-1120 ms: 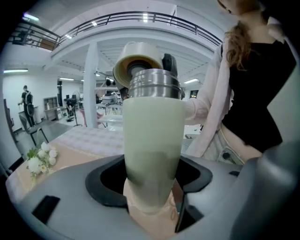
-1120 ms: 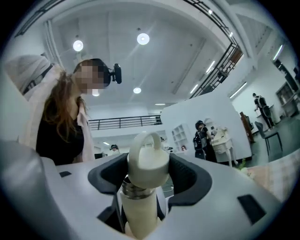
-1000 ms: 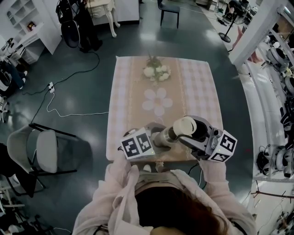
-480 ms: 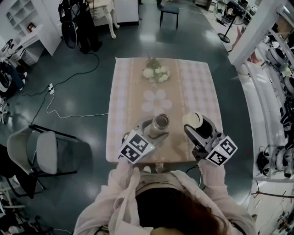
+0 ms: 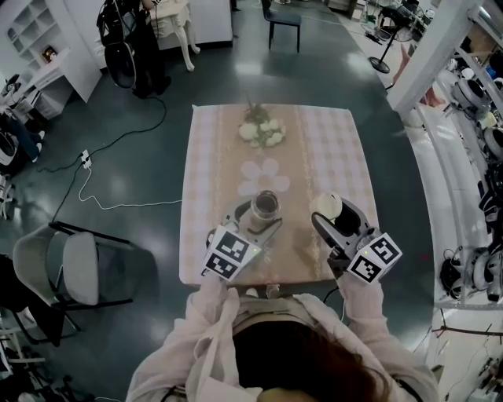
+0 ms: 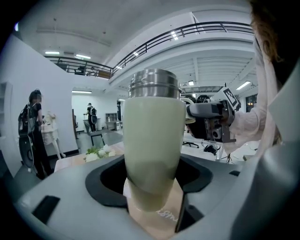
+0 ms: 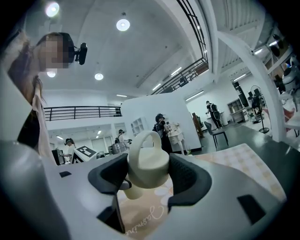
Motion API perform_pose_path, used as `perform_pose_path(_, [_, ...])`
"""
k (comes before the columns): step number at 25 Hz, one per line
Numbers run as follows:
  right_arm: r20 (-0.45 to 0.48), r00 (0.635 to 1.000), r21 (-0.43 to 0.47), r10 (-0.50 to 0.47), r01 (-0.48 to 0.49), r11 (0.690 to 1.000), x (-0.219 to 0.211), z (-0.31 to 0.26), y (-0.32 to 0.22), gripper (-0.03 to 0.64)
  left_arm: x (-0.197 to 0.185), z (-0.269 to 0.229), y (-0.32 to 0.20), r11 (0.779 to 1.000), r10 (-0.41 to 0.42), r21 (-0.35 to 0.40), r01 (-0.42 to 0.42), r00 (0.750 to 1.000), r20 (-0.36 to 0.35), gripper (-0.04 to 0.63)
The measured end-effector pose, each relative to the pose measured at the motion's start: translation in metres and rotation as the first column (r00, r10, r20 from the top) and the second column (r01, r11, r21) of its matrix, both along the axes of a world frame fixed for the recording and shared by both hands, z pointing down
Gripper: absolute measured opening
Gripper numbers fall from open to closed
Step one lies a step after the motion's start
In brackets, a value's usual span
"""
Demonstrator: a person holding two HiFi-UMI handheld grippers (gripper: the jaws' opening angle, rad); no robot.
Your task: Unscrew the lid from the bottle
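Note:
A pale green bottle [image 5: 264, 207] with a bare steel threaded neck stands upright, and my left gripper [image 5: 258, 223] is shut on its lower body. In the left gripper view the bottle [image 6: 153, 140] fills the gap between the jaws of that gripper [image 6: 152, 185], its base low over the table runner. A cream lid [image 5: 326, 206] with a loop handle is apart from the bottle, to its right, and my right gripper [image 5: 336, 221] is shut on it. The right gripper view shows the lid [image 7: 146, 161] clamped between the black pads [image 7: 186, 180].
A table [image 5: 338, 149] with a checked cloth and a flowered runner carries a bunch of white flowers [image 5: 262, 132] at its far end. On the floor at the left stand a folding chair [image 5: 78, 267] and a white cable [image 5: 118, 200]. Another chair [image 5: 283, 20] stands beyond the table.
The lid has come off the bottle. The left gripper swung the bottle from lying level to upright and moved it left, while the right gripper carried the lid off to the right.

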State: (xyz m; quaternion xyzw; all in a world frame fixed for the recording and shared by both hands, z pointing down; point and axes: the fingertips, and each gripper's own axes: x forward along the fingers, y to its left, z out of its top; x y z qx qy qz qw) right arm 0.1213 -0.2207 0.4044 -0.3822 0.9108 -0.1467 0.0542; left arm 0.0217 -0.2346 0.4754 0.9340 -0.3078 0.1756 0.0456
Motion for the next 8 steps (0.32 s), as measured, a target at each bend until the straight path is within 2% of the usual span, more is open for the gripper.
perform_pose_path(8, [-0.011,1.0,-0.006,-0.001,0.001,1.0,-0.006,-0.0051,0.0044,0.29,-0.0005,-0.004,0.005,1.0,0.006,0.001,-0.006,1.0,0.007,0.316])
